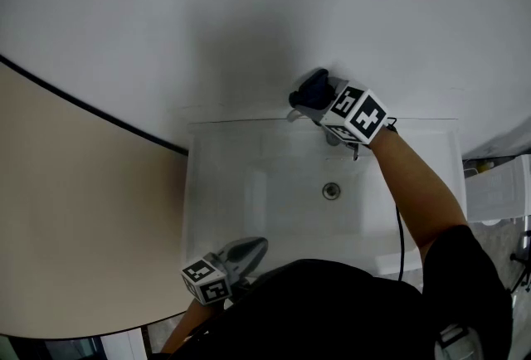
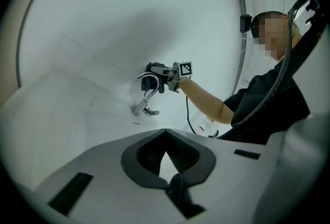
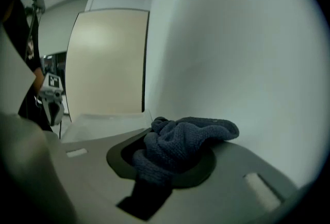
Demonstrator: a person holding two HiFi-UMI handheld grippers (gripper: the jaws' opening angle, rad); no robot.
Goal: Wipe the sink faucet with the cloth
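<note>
Gripping the cloth (image 3: 180, 145), the right tool (image 1: 318, 98) is at the top of the faucet (image 2: 140, 107), so wiping seems underway but unfinished, while the left tool (image 1: 249, 250) sits clenched and empty, well apart.

shirt (image 1: 348, 308): black, short-sleeved | left claw (image 1: 253, 249), right claw (image 1: 319, 97): grey, black-white marker cubes (image 1: 357, 114) | cable (image 1: 399, 242): black, apparently thin

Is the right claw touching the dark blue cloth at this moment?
Touching. The right gripper view shows the cloth bunched between the jaws of the right claw, which are clamped on it.
</note>
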